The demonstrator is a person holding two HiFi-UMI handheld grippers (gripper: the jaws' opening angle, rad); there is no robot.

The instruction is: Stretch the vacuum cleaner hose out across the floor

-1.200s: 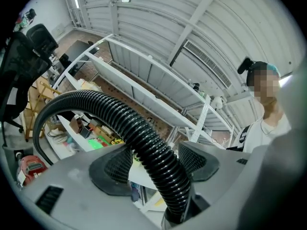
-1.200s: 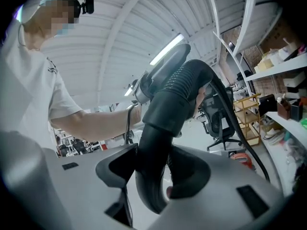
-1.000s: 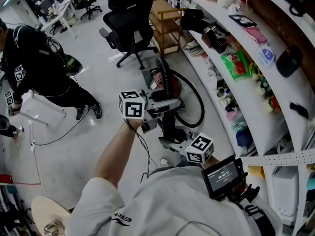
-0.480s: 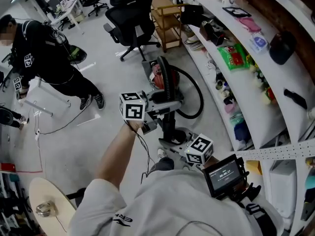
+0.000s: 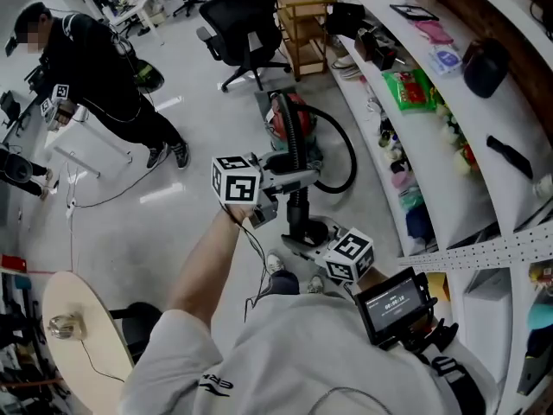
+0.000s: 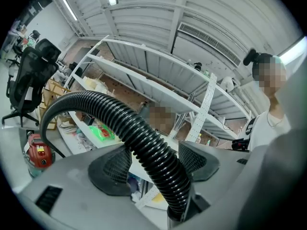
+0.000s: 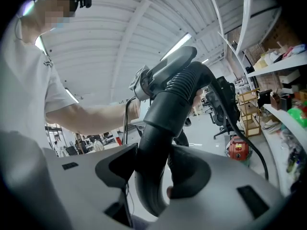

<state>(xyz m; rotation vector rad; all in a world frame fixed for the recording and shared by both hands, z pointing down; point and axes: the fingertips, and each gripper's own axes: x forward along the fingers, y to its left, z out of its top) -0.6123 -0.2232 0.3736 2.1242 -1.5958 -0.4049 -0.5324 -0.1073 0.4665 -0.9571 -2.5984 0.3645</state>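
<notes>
Left tool (image 6: 154, 163) clamps the ribbed hose (image 6: 110, 110), right tool (image 7: 152, 175) clamps its stiff end pipe (image 7: 168, 104), the hose curls back to the vacuum cleaner (image 5: 283, 121) on the floor (image 5: 164, 232); stretching looks early, next calls for pulling farther away.

The left gripper (image 6: 154, 166) hides the hose's (image 6: 110, 110) lower stretch.

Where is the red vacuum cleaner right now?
In the head view, the red vacuum cleaner sits on the floor just below the black office chair, left of the curved shelves.
</notes>
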